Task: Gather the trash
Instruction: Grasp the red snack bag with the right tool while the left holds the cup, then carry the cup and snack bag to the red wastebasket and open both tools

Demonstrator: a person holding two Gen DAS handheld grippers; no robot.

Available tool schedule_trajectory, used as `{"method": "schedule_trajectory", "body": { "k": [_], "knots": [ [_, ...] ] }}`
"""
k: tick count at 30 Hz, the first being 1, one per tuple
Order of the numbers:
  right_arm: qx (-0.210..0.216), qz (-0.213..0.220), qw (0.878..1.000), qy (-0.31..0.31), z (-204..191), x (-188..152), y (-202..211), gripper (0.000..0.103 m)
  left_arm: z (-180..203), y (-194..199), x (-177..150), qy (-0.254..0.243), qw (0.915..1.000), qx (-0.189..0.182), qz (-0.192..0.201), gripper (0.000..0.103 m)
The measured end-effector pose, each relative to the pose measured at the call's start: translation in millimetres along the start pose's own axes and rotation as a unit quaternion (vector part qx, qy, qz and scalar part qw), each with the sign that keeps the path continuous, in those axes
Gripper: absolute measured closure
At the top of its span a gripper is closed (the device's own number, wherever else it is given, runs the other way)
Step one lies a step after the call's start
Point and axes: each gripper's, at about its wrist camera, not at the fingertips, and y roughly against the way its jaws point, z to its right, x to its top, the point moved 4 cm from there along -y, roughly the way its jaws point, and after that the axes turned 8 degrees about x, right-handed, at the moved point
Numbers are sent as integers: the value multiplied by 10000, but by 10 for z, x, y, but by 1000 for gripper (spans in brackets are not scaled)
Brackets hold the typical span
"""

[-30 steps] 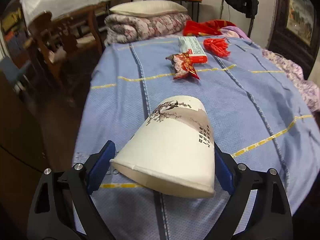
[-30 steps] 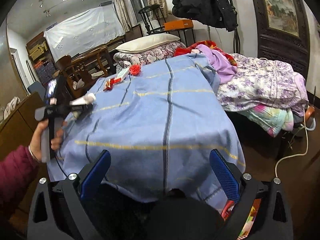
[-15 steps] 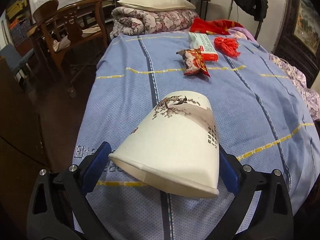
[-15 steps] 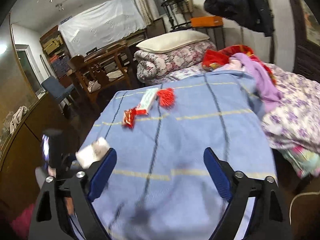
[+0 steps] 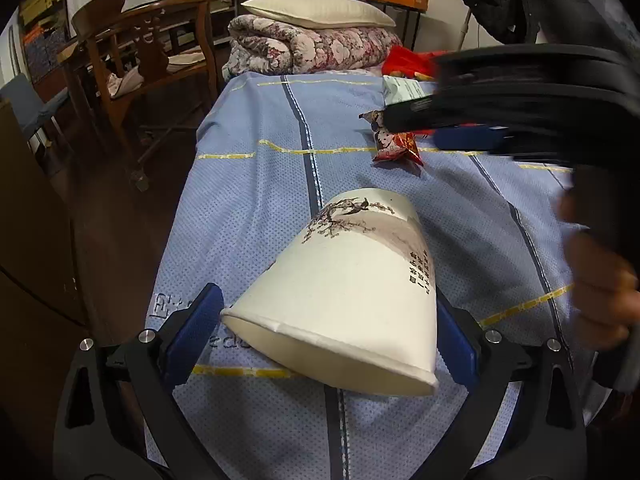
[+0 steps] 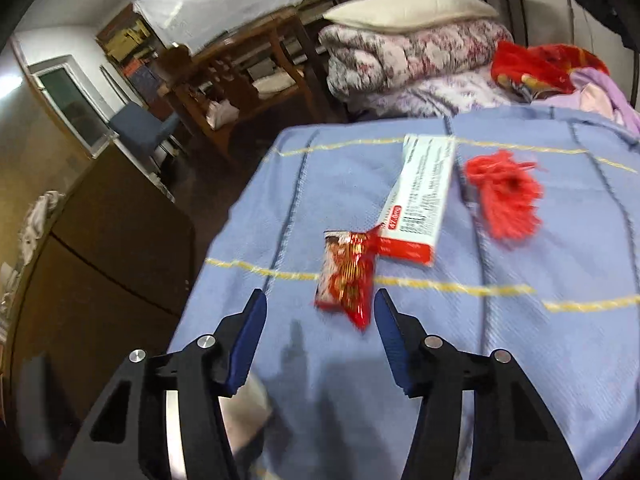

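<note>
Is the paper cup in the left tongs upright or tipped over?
Tipped. The paper cup lies sideways between the left tongs, rim toward the camera, narrower base pointing away over the blue bedspread. Whether it holds anything cannot be told.

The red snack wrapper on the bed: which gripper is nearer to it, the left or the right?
Right. The right gripper, open, is just short of the red snack wrapper. The left gripper is farther back on the blue bedspread, shut on the paper cup.

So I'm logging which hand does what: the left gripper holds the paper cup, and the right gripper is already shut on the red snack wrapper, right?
Not quite. The left gripper does hold the paper cup, but the right gripper is open, its jaws apart just short of the red snack wrapper, which lies on the blue bedspread. The right wrist view shows it.
</note>
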Motion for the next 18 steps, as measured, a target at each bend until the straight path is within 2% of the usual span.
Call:
{"method": "schedule_trajectory", "body": {
  "k": [1, 3, 5, 10, 13, 18],
  "knots": [
    [-52, -52, 10000, -36, 24, 12, -81, 49, 2, -1, 0, -5, 10000, 6, 3, 9],
    [-151, -164, 9997, -76, 82, 16, -203, 70, 5, -5, 0, -6, 10000, 15, 2, 9],
    [-122, -37, 9998, -131, 107, -28, -150, 75, 3, -6, -1, 12, 10000, 21, -7, 9],
    [54, 539, 9981, -280, 141, -358, 439, 75, 3, -16, -5, 34, 10000, 39, -39, 14],
    [-217, 972, 9943, -382, 258, -787, 1029, 75, -4, -6, 3, 42, 10000, 45, 13, 14],
    [-657, 1257, 9880, -613, 461, -1433, 1688, 75, -1, 26, 11, 18, 9999, -39, 126, 16]
  ]
}}
